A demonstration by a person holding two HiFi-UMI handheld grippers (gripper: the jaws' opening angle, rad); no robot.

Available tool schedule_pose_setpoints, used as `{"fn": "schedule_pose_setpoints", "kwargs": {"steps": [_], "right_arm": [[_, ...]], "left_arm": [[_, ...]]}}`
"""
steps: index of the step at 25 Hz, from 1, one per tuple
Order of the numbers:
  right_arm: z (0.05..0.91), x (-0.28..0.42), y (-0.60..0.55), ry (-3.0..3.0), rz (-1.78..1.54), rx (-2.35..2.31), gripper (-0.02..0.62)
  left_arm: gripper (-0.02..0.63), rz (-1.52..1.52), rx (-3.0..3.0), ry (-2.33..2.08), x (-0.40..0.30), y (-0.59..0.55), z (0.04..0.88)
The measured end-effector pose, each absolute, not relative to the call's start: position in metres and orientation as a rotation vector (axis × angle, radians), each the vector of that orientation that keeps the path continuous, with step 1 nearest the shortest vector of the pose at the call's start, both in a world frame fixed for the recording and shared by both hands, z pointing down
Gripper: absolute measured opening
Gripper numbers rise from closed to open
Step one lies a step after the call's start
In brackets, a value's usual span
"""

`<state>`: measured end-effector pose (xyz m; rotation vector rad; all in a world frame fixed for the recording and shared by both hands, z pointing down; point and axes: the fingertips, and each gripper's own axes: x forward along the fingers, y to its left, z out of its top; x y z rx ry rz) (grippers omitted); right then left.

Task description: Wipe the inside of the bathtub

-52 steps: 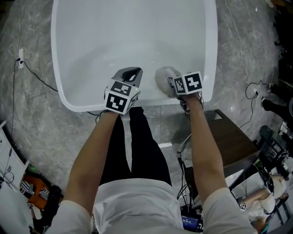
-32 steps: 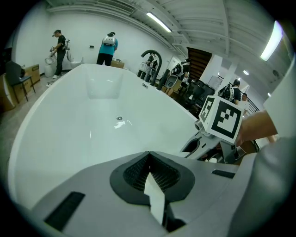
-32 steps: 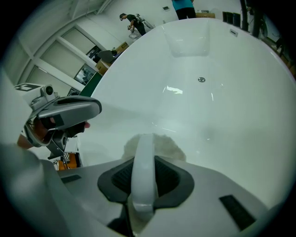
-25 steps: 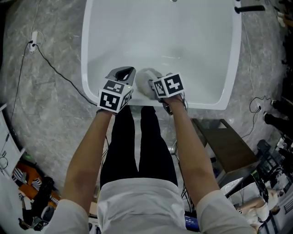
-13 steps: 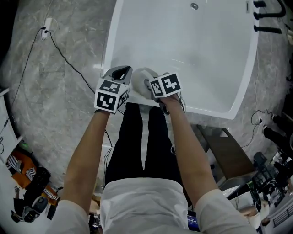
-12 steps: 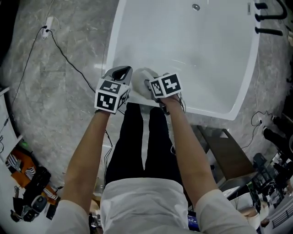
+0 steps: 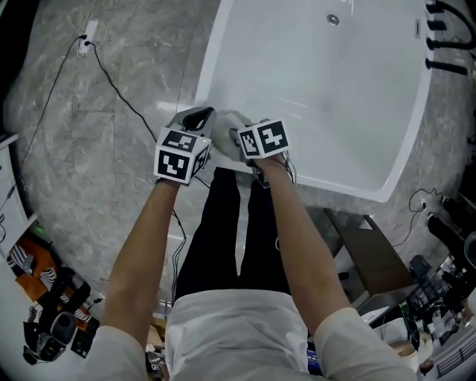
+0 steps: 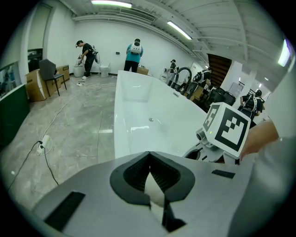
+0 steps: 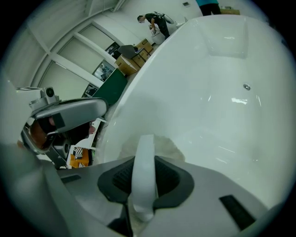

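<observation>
The white bathtub (image 7: 357,97) runs away from me, its drain (image 7: 332,19) near the far end. A pale fluffy wiping pad (image 7: 225,123) lies against the tub's near end wall, close to the left corner. My right gripper (image 7: 238,134) is shut on the pad's white strap (image 9: 144,152), and the pad (image 9: 166,147) presses on the tub wall (image 9: 208,92). Just left of it my left gripper (image 7: 201,116) hovers over the corner rim, shut with nothing held (image 8: 149,157).
Marble floor with a black cable (image 7: 119,97) lies left of the tub. Black tap fittings (image 7: 446,41) stand at the tub's far right rim. A dark stand (image 7: 372,249) and gear sit to my right. Two people (image 8: 134,48) work far off.
Both grippers and the pad have slid left along the tub's near end toward its left corner. Neither gripper's jaws changed.
</observation>
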<state>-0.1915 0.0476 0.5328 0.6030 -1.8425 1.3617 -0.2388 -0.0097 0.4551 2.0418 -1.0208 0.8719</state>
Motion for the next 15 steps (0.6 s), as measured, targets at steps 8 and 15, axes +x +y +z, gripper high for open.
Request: {"fn": "schedule_pose_setpoints", "kwargs": {"steps": [8, 15], "right_arm": [[0.564, -0.186, 0.038, -1.753, 1.469, 0.660, 0.092], [0.592, -0.177, 0.030, -1.688, 1.506, 0.716, 0.092]], "left_arm": [[0.012, 0.861, 2.075, -0.969, -0.227, -0.016, 0.457], [0.012, 0.857, 2.103, -0.921, -0.208, -0.020, 0.458]]}}
